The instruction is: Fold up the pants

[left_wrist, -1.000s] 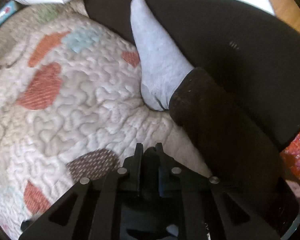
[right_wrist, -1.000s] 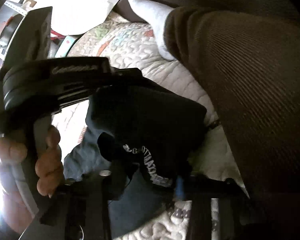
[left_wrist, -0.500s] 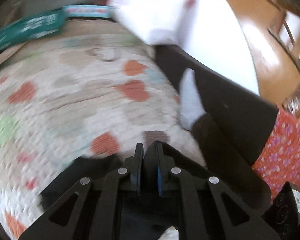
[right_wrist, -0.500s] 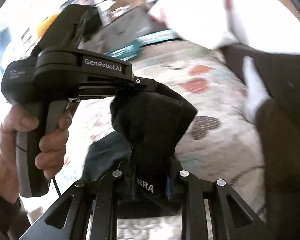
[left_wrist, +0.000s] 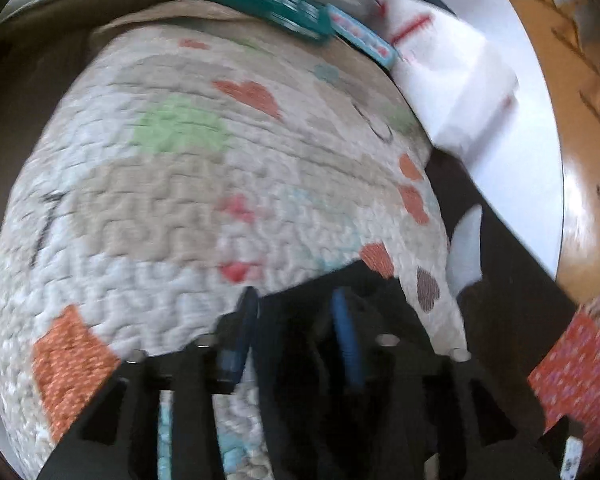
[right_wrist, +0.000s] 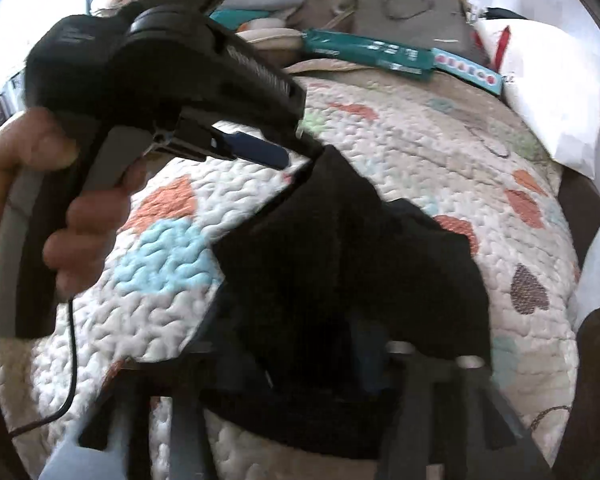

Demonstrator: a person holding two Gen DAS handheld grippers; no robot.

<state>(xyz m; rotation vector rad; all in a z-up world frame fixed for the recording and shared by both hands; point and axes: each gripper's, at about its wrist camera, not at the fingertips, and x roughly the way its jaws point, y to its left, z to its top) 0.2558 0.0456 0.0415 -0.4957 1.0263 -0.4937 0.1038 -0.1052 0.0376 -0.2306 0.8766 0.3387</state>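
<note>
Right wrist view shows the person's left hand point(right_wrist: 60, 216) wrapped around the grip of the left gripper point(right_wrist: 300, 148), which reaches in from the upper left with its nose tipped down toward the quilt point(right_wrist: 420, 144). One blue finger pad point(right_wrist: 256, 150) stands clear of the cloth, and the tip just touches the upper corner of the dark pants point(right_wrist: 340, 264). From its own camera the left gripper point(left_wrist: 296, 308) has its jaws spread well apart, with dark fabric lying between and below them but not pinched.

The pants point(left_wrist: 300, 360) lie bunched on the quilt point(left_wrist: 172, 208) directly in front of both tools. The right gripper point(right_wrist: 300, 352) is mostly buried under that fabric; its fingers are blurred and covered, so whether it is clamped on the cloth cannot be told.

Both views are smeared by motion. At the right edge a light sock point(left_wrist: 466, 248) and a dark trouser leg point(left_wrist: 512, 312) are cut off by the frame. A teal box point(right_wrist: 364, 50) sits at the quilt's far edge.
</note>
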